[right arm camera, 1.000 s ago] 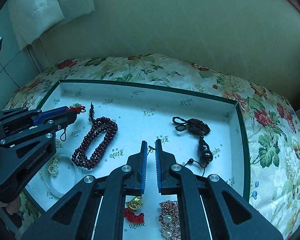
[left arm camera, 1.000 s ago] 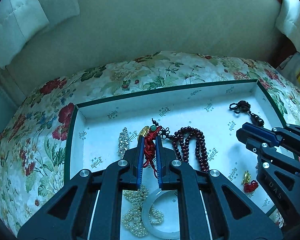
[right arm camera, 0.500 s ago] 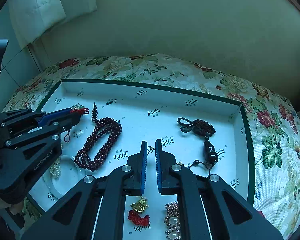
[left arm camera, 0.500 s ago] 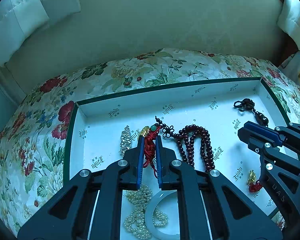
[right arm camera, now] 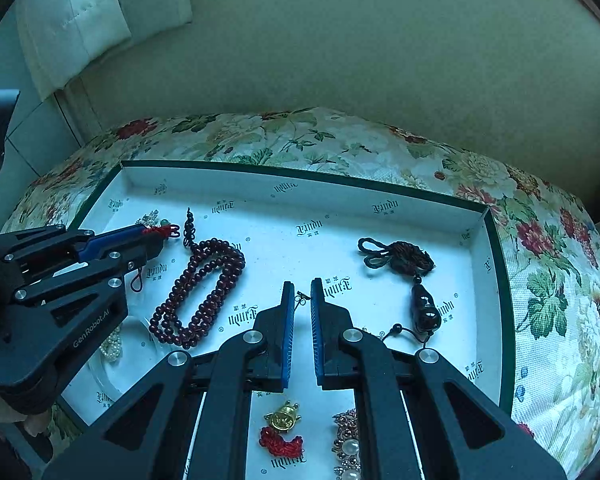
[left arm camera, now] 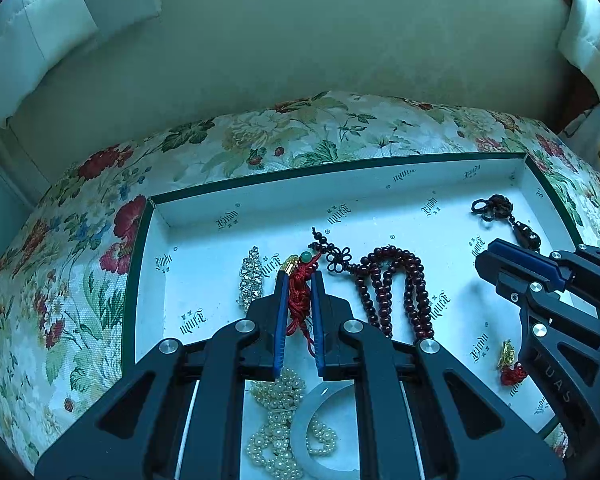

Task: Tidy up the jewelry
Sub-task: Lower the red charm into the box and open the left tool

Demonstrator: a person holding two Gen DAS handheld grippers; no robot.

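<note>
My left gripper (left arm camera: pixel 299 276) is shut on a red knotted cord charm (left arm camera: pixel 299 296) with a gold cap and green bead, held just above the white tray (left arm camera: pixel 228 204). The charm also shows in the right wrist view (right arm camera: pixel 162 230), at the left gripper's tip (right arm camera: pixel 156 236). My right gripper (right arm camera: pixel 301 292) is nearly shut, with a tiny dark piece (right arm camera: pixel 300 295) between its fingertips; it hovers over the tray's middle. It shows at the right in the left wrist view (left arm camera: pixel 496 256). A dark red bead string (left arm camera: pixel 392 292) lies next to the left gripper.
In the tray lie a silver brooch (left arm camera: pixel 252 276), pearls (left arm camera: pixel 278 396), a pale bangle (left arm camera: pixel 316 432), a dark gourd pendant (right arm camera: pixel 422 304), a gold charm with red knot (right arm camera: pixel 282 428) and a pearl brooch (right arm camera: pixel 346 444). The tray sits on a floral cushion (left arm camera: pixel 80 260) against a padded backrest.
Both grippers have drawn back a little, so the tray sits lower in both views. The left gripper still holds the red charm. The jaws have not changed.
</note>
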